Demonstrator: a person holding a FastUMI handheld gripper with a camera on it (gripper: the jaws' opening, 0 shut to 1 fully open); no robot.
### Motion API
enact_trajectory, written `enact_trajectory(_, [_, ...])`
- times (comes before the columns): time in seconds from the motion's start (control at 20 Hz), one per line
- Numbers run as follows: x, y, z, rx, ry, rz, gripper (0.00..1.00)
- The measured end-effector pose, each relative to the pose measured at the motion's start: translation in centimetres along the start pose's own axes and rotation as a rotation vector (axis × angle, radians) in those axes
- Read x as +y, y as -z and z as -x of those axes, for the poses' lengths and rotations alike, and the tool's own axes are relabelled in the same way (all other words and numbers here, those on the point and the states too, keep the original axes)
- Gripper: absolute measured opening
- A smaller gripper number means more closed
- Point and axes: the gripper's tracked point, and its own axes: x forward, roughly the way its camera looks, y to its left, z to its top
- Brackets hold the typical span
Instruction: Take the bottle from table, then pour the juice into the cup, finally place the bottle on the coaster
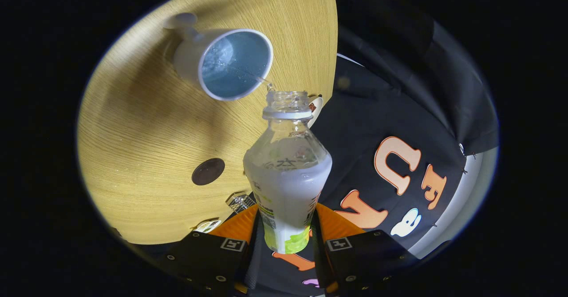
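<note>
Clear plastic, uncapped, the bottle (287, 164) sits clamped between my gripper (286, 239), both fingers pressing on its labelled lower body from either side, so the jaws are closed on it. I see the bottle tipped over, its open mouth pointing ahead of the fingers toward the cup (224, 61). Pale, milky juice lies in the bottle's wide middle section, and the neck above it looks see-through. A thin stream (253, 76) leaves the mouth and crosses the cup's rim, landing inside, where I can make out a little liquid with bubbles against the bluish inner wall. The cup is white with a handle on its far side, and it stands on the light wood-grain table (146, 124), just beyond the bottle's mouth without touching it. A small dark round coaster (208, 171) lies flat on the same table, nearer my fingers than the cup and well apart from it, off to the side of the bottle's body.
</note>
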Motion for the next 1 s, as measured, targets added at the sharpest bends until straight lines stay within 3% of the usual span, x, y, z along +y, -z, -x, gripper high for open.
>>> enact_trajectory(0.45, [-0.1, 0.3, 0.0, 0.003, -0.001, 0.011, 0.51])
enact_trajectory(1.0, [3.1, -0.6, 0.5, -0.013, -0.037, -0.311, 0.52])
